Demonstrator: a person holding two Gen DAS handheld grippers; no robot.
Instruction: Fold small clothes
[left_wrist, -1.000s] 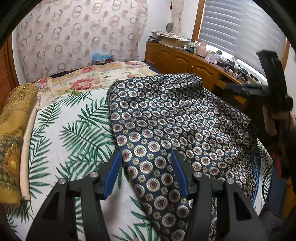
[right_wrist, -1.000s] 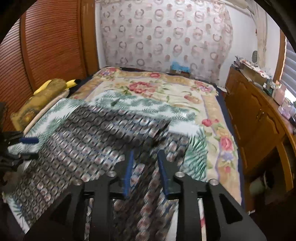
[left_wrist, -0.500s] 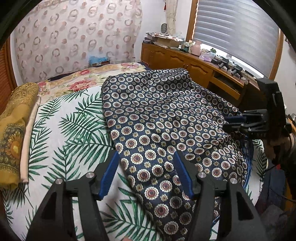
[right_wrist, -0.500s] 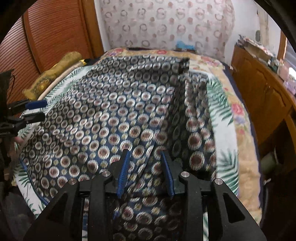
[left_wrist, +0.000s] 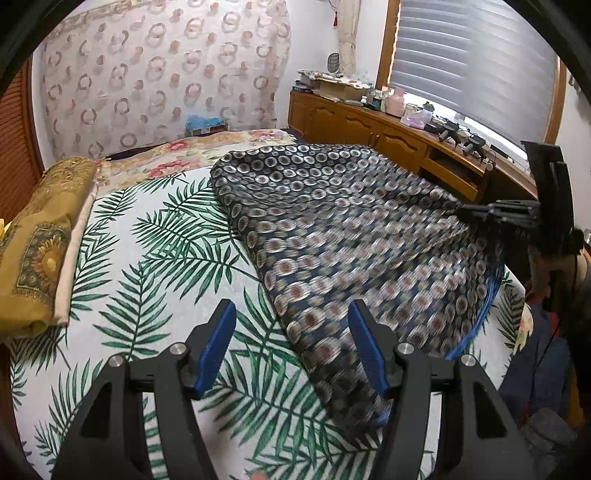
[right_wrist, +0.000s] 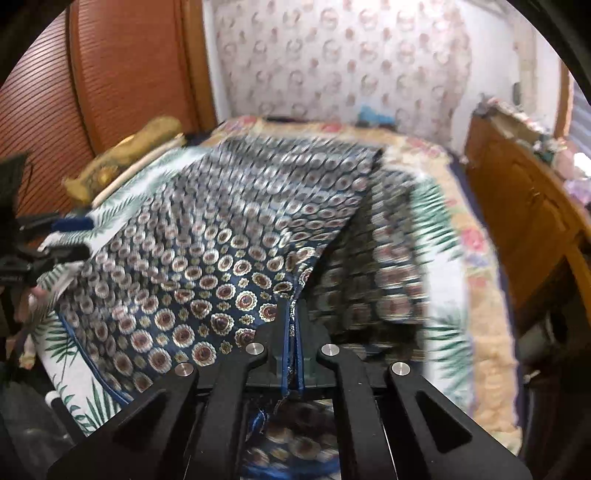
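Observation:
A navy cloth (left_wrist: 351, 236) with round medallion print lies spread on the bed's white fern-leaf sheet (left_wrist: 159, 258). My left gripper (left_wrist: 291, 349) is open above the sheet, and the cloth's near left edge runs between its blue pads without touching them. In the right wrist view my right gripper (right_wrist: 293, 332) is shut on the cloth (right_wrist: 207, 266), pinching its blue-trimmed edge and holding it up in a raised fold. The left wrist view shows the right gripper (left_wrist: 476, 216) at the cloth's far right edge. The left gripper (right_wrist: 70, 236) shows at the left of the right wrist view.
A folded yellow patterned cloth (left_wrist: 37, 251) lies along the bed's left side. A floral bedspread (left_wrist: 207, 147) covers the far end. A wooden cabinet (left_wrist: 373, 127) with clutter stands under the window at the right. A reddish slatted door (right_wrist: 55, 96) stands beyond the bed.
The right gripper's jaws have closed on the cloth's edge and the fabric now rises to them. The left gripper has shifted left, off the cloth's middle to its edge, with its jaws slightly wider.

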